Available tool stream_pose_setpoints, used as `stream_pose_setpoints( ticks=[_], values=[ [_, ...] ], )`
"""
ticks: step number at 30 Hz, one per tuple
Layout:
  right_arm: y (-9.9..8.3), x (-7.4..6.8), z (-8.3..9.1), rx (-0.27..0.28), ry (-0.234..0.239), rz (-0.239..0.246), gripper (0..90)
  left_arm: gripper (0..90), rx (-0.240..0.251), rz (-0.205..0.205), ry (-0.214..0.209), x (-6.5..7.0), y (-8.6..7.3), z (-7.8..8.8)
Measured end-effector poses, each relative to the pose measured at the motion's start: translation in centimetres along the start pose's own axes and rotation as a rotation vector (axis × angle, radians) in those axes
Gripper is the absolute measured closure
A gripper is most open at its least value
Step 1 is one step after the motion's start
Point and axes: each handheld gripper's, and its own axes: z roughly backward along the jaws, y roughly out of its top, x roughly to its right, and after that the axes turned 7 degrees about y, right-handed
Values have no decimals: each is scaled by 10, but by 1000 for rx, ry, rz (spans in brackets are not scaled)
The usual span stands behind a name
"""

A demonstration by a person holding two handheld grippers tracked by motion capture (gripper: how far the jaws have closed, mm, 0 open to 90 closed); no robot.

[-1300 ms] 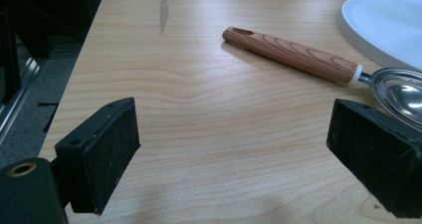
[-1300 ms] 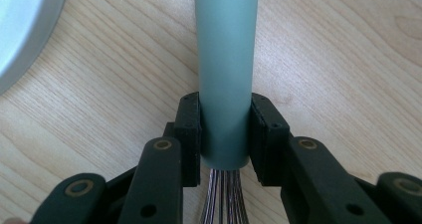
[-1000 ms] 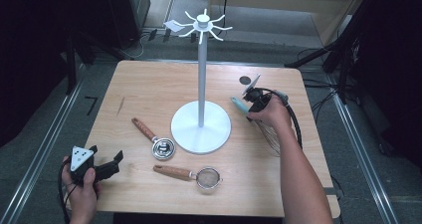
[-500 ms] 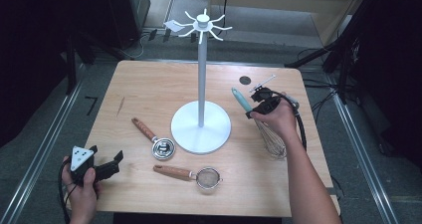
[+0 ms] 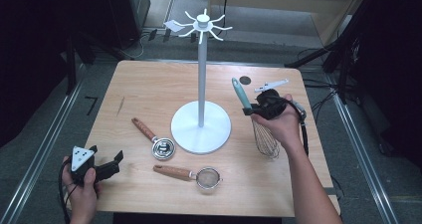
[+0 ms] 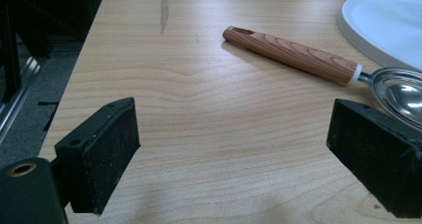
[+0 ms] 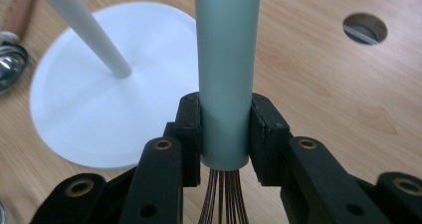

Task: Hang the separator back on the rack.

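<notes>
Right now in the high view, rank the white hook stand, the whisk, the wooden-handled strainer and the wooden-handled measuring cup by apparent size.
1. White hook stand, largest by far.
2. Whisk, raised in the right gripper, so nearer the camera.
3. Strainer and measuring cup: too alike to rank.

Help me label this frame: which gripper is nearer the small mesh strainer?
Left. The left gripper rests at the table's near-left corner, a short way left of the strainer. The right gripper, holding the whisk, is farther, beyond and right of it.

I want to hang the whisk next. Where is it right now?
In the high view the whisk is at the table's right side, right of the white stand's base, its teal handle clamped in the right gripper.
</notes>
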Motion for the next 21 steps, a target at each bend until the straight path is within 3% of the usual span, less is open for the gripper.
stream_pose_setpoints(
  ticks=[9, 21],
  values=[
    [-3, -25, 13, 148, -11, 51, 713, 64, 0, 2, -2, 0, 0, 0],
    [-7, -53, 25, 354, 21, 84, 712, 64, -2, -1, -2, 0, 0, 0]
  ],
)
